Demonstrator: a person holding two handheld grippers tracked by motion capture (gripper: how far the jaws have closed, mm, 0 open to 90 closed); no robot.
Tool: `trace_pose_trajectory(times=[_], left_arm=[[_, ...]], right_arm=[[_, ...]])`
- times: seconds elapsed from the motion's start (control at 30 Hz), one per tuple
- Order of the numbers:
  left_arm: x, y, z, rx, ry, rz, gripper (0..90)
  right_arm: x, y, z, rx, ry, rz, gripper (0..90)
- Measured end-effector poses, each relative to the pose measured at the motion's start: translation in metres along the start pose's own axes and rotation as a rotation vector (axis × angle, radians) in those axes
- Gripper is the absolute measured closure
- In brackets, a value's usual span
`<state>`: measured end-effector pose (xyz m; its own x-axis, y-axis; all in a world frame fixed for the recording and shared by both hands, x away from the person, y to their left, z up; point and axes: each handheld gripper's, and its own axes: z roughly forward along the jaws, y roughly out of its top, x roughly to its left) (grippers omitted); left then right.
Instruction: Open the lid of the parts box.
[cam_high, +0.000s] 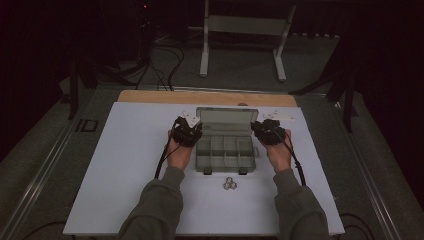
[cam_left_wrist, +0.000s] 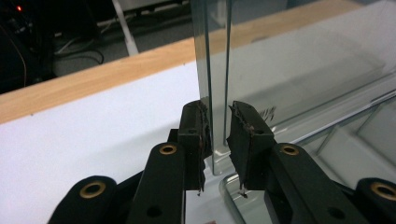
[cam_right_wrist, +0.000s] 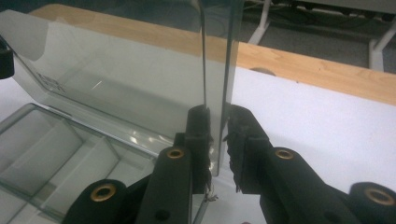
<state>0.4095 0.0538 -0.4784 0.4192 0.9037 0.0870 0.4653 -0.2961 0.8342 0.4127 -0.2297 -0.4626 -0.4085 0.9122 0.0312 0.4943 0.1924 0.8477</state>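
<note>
High view: the clear compartment box (cam_high: 226, 150) sits mid-surface (cam_high: 130, 165), lid (cam_high: 227, 121) upright. My left gripper (cam_left_wrist: 217, 135) straddles the lid's left edge, fingers (cam_left_wrist: 194, 130) narrowed but not visibly pressing; my right gripper (cam_right_wrist: 217, 140) mirrors it, so both ends can swing evenly.
</note>
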Motion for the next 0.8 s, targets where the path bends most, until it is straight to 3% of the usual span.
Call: trace_pose_trajectory(times=[0.43,0.8], left_arm=[[0.002,-0.011,0.018,0.093,-0.010,0.025,79.0],[0.004,-0.013,0.022,0.097,-0.015,0.001,81.2]], right_arm=[[0.001,-0.011,0.015,0.064,-0.024,0.008,78.4],[0.001,-0.017,0.023,0.096,-0.029,0.022,78.5]])
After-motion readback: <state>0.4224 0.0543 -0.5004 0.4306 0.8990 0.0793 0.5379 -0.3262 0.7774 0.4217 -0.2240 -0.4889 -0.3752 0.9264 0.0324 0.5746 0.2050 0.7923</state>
